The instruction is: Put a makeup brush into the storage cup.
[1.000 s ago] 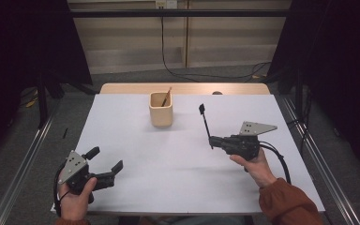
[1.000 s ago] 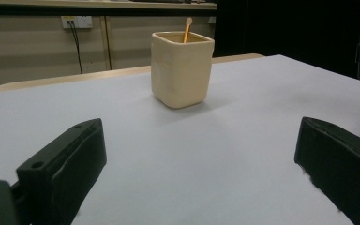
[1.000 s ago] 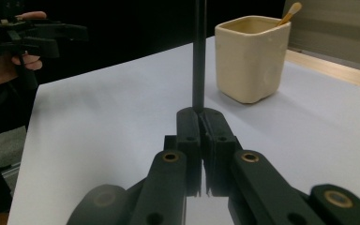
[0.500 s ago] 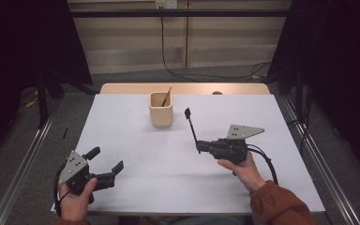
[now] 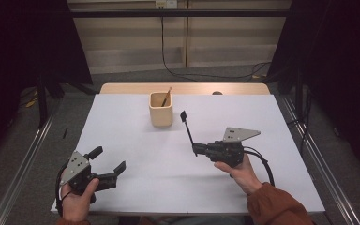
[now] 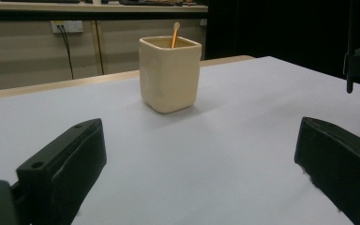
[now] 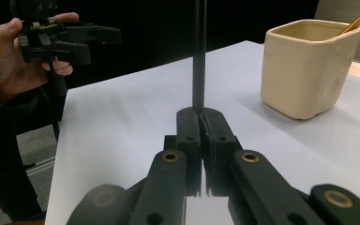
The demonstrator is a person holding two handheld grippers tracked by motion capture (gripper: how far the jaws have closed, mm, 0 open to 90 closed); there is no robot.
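Black brush clamped upright in the right tool (image 5: 196, 151), near a cream cup.

Nearest, at about 7 o'clock on the white tabletop (image 5: 136, 140): left tool (image 5: 108, 164), jaws spread wide with nothing between them, held in a hand at the near edge. At about 4 o'clock: right tool, jaws pressed together on the lower end of a thin black brush (image 5: 188, 131), its stem rising and leaning toward 11 o'clock. Farther off, toward 12 o'clock: square cream cup (image 5: 161, 109) standing upright, a wooden-handled brush (image 5: 167, 97) leaning inside it.
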